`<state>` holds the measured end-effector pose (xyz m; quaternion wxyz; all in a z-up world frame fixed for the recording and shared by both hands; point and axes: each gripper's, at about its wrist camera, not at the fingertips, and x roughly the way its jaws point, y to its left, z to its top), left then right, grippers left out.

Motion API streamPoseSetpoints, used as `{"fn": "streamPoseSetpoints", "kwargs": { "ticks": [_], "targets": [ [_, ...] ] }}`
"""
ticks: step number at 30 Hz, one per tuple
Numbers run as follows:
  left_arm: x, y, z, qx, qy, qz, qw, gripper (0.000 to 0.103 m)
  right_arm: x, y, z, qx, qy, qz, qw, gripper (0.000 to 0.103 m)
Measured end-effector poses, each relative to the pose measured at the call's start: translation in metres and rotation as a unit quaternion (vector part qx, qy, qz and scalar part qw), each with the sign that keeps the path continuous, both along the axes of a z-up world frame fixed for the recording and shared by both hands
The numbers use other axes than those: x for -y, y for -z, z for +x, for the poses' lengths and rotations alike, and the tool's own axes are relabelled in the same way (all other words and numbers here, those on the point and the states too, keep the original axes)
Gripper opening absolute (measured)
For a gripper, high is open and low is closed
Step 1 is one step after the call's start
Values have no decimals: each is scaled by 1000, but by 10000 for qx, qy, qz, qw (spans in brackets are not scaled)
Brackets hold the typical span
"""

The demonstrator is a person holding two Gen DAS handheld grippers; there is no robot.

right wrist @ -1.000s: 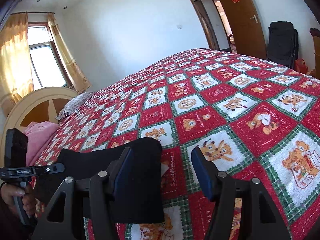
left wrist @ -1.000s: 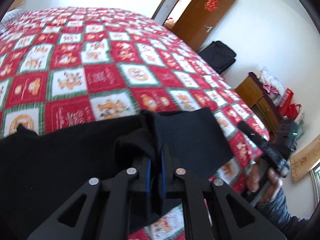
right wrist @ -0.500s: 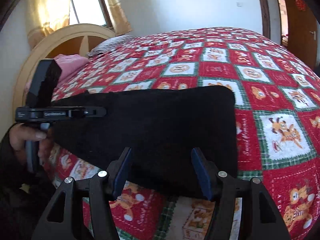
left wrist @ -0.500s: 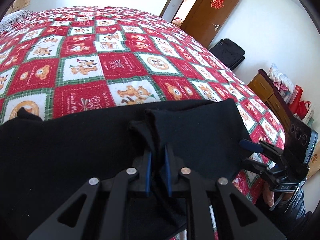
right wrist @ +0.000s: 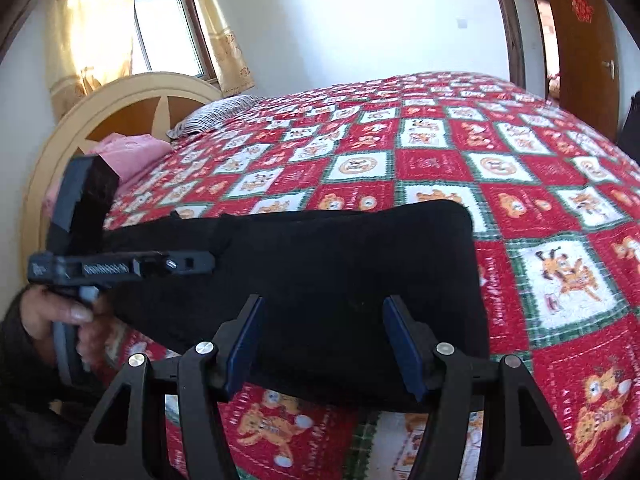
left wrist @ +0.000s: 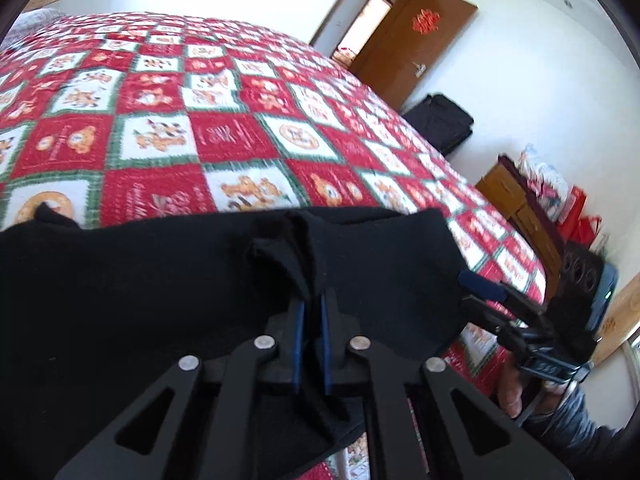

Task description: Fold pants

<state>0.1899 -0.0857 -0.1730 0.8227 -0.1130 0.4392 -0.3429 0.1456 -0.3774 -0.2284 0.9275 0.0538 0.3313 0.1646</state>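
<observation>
Black pants [left wrist: 140, 300] lie folded in a long band across the near edge of the bed. My left gripper [left wrist: 311, 300] pinches a raised fold of that cloth, its blue pads closing tight on it. The same gripper [right wrist: 192, 262] shows in the right wrist view at the band's left part, held by a hand. My right gripper [right wrist: 325, 308] stands open over the near edge of the pants [right wrist: 340, 252], close to their right end, and its pads press on nothing. From the left wrist view, the right gripper [left wrist: 474, 292] sits just beside the cloth's right edge.
A red, white and green patchwork quilt [right wrist: 500, 168] covers the bed. At its head are a round wooden headboard [right wrist: 132, 108], a striped pillow [right wrist: 216, 118] and a pink blanket [right wrist: 128, 152]. A black suitcase [left wrist: 440, 124], a brown door [left wrist: 420, 40] and a wooden cabinet [left wrist: 516, 196] stand beyond the foot.
My right gripper has swung from over the quilt to the near edge of the pants, still open. The left gripper stays on the bunched fold.
</observation>
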Motion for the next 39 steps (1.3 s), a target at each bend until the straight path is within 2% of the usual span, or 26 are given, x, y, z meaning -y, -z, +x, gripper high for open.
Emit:
{"fn": "streamPoseSetpoints", "kwargs": {
  "ticks": [2,5,10,13,15,17,18,22,23,25,27,29,30,33,37,39],
  "targets": [
    [-5,-8,-3,-26,25,-111,9999,7,4,-4,-2,147,93,-2,9998,63],
    [-9,-17,-6,76,-12,-39,10000,7,12,-11,-6,358,177,185,9990,64],
    [-18,-7,1,11,-252,139,9996,7,13,-11,-5,348,196,168,9991,67],
    [-16,10,7,-201,-190,294,9992,9,10,-3,2,80,163,69,9998,67],
    [-18,17,6,-222,-226,252,9992,14,8,13,13,-371,218,-85,9990,67],
    [-21,17,5,-255,-228,179,9993,16,7,17,15,-403,177,-201,9988,68],
    [-22,14,4,-256,-228,164,9993,19,5,15,14,-367,162,-266,9988,68],
    [-38,-4,-6,47,-368,147,9992,59,-4,-1,3,-69,136,-172,9997,68],
    [-43,-8,-8,121,-432,162,9989,63,-12,-10,-2,95,-48,-75,9999,68],
    [-54,-14,-11,220,-523,201,9982,63,-33,-21,-11,343,-550,-46,9979,67],
    [-65,-17,-11,239,-642,222,9974,64,-63,-22,-19,490,-954,-575,9926,67],
    [-76,-16,-11,216,-794,206,9964,71,-96,-10,-25,652,-1008,-1641,9791,67],
    [-82,-15,-11,191,-847,207,9960,71,-111,-2,-27,761,-1055,-2086,9693,67],
    [-91,-13,-13,207,-890,360,9952,71,-143,15,-28,761,-1277,-2637,9531,67],
    [-110,-14,-16,228,-986,476,9937,72,-175,21,-21,1131,-1051,-3204,9346,67],
    [-121,-14,-17,230,-1071,535,9925,72,-187,21,-20,1237,-1039,-3213,9331,67]
  ]
}}
